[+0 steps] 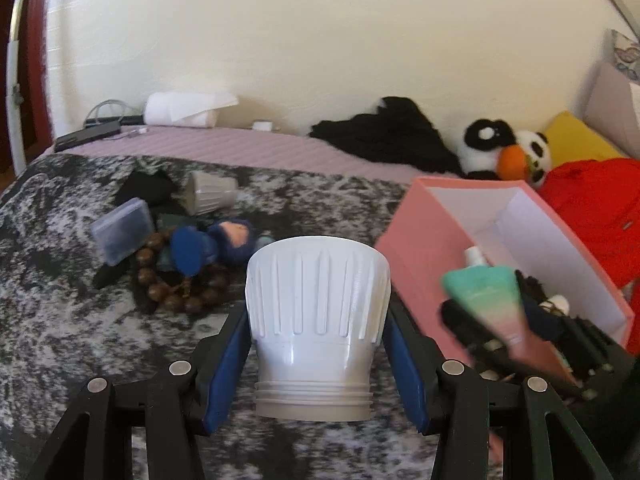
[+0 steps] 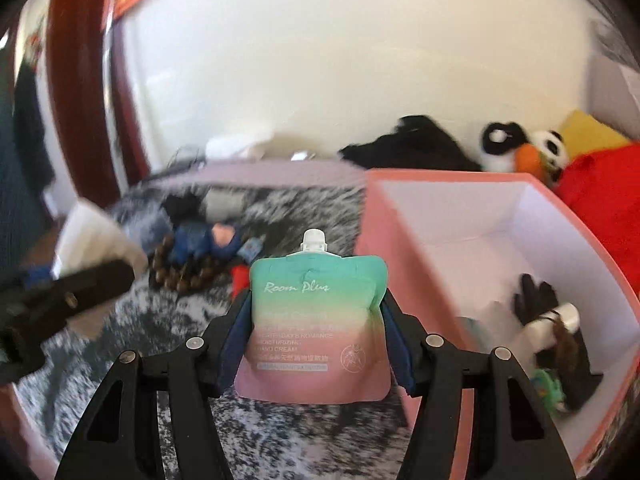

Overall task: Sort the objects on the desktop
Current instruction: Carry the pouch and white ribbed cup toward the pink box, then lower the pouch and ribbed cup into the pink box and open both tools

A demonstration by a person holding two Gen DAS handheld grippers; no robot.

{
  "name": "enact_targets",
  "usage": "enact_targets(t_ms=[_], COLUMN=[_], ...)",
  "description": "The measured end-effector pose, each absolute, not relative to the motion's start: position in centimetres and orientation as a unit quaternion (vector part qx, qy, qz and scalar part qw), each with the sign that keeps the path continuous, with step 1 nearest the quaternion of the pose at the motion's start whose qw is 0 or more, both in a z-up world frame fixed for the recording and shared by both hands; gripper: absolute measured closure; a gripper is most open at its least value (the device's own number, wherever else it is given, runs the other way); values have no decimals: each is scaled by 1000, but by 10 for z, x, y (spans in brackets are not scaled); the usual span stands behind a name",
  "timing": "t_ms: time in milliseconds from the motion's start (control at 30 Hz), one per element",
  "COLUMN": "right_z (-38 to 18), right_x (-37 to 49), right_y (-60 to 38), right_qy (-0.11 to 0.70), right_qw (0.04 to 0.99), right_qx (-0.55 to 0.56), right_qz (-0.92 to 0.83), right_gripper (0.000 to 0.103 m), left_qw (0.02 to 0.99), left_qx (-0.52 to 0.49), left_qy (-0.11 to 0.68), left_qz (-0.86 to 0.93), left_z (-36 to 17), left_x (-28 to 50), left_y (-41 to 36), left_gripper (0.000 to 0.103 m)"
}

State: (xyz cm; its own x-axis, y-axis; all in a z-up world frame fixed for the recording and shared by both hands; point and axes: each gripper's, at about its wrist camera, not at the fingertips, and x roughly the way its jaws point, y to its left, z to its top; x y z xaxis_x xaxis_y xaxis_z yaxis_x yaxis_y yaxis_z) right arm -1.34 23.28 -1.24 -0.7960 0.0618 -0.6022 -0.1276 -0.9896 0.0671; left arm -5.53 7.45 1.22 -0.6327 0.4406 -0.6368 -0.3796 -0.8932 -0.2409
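My left gripper [image 1: 318, 320] is shut on a white ribbed plastic cap [image 1: 318, 296] and holds it above the grey mottled blanket [image 1: 60, 320]. My right gripper [image 2: 318, 320] is shut on a green-to-pink hand cream pouch [image 2: 318, 320], held just left of the pink box [image 2: 400, 208]. The pouch [image 1: 488, 300] and right gripper also show in the left wrist view, over the box's near end. The pink box [image 1: 424, 236] holds a black glove [image 2: 534, 296] and other small items. On the blanket lie a second ribbed cap [image 1: 210, 196], a blue doll [image 1: 216, 244], wooden beads [image 1: 160, 280] and a clear case [image 1: 122, 230].
A panda plush [image 1: 504, 148], black cloth [image 1: 392, 132], a red garment [image 1: 600, 200] and a yellow pillow [image 1: 576, 140] lie behind the box. A tissue roll [image 1: 180, 110], cables and a dark device [image 1: 86, 136] sit at the back left by the wall.
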Motion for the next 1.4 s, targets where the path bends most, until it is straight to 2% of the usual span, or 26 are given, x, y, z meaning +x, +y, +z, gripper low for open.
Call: enact_targets(t_ms=[233, 400, 600, 767, 933, 1000, 1067, 1100, 1133, 1200, 1400], right_z=[19, 7, -10, -24, -29, -32, -36, -38, -37, -34, -26], right_x=[41, 63, 87, 99, 101, 97, 94, 92, 92, 95, 103], right_y=[318, 373, 412, 432, 439, 437, 434, 433, 432, 429, 433], right_qy=[151, 184, 182, 160, 144, 134, 131, 129, 120, 100, 93], right_qw=[109, 158, 189, 215, 209, 210, 203, 200, 209, 243, 274], right_qx=[-251, -266, -284, -292, -286, -289, -297, -298, -296, -287, -252], right_qz=[950, 933, 922, 918, 924, 924, 924, 924, 924, 921, 924], right_gripper=[39, 39, 38, 38, 36, 33, 24, 17, 7, 1, 1], left_qw=[286, 353, 415, 403, 406, 395, 365, 350, 340, 340, 335], left_qx=[-352, -359, -375, -352, -344, -350, -353, -350, -349, -350, -328], left_qy=[-37, -46, -77, -30, -20, -11, -1, 1, 1, -2, -8], left_qz=[891, 863, 826, 844, 846, 849, 862, 869, 873, 873, 883], left_z=[26, 25, 14, 5, 3, -2, -7, -8, -8, -7, 4], left_x=[-35, -17, 0, 17, 20, 18, 16, 15, 14, 13, 21], left_y=[133, 191, 254, 288, 297, 300, 302, 301, 300, 298, 288], left_gripper=[46, 46, 46, 46, 46, 36, 9, 3, 1, 1, 1])
